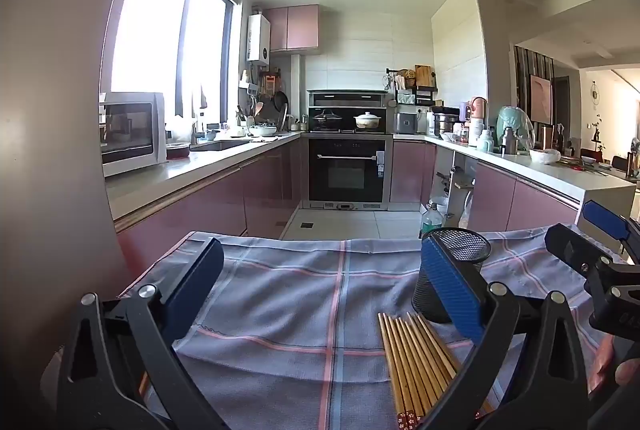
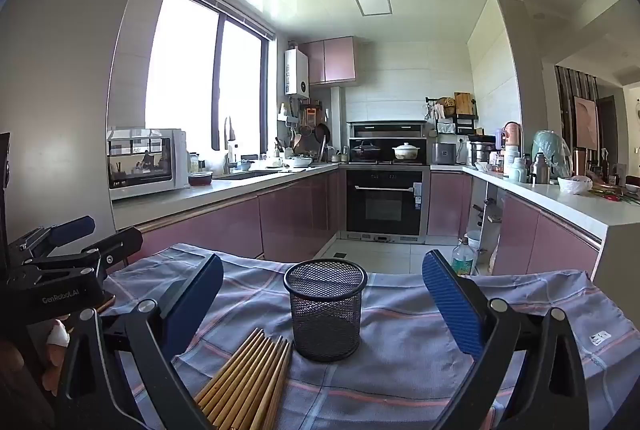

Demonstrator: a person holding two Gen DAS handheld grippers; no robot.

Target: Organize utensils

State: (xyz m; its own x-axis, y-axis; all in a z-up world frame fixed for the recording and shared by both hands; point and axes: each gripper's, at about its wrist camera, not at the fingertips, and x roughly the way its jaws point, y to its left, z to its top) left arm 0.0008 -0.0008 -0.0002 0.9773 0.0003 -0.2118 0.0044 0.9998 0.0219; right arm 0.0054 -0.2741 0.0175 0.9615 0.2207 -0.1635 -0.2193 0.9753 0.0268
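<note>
A bundle of several brown chopsticks (image 1: 416, 362) (image 2: 248, 382) lies flat on a blue checked cloth (image 1: 280, 310) (image 2: 420, 370). Just behind it stands a black mesh cup (image 2: 326, 314), upright and empty; in the left wrist view the cup (image 1: 464, 250) is partly hidden by a finger. My left gripper (image 1: 324, 286) (image 2: 96, 234) is open over bare cloth, left of the chopsticks. My right gripper (image 2: 324, 302) (image 1: 588, 234) is open too, with the cup ahead in line with its gap and nothing between its pads. A hand (image 2: 56, 342) shows on the left gripper's handle.
The cloth-covered table ends at its far edge, with tiled floor beyond and a plastic bottle (image 1: 431, 218) (image 2: 464, 254) on it. Pink-fronted counters run along both sides to an oven (image 1: 346, 170). A white microwave (image 1: 132, 132) stands on the left counter.
</note>
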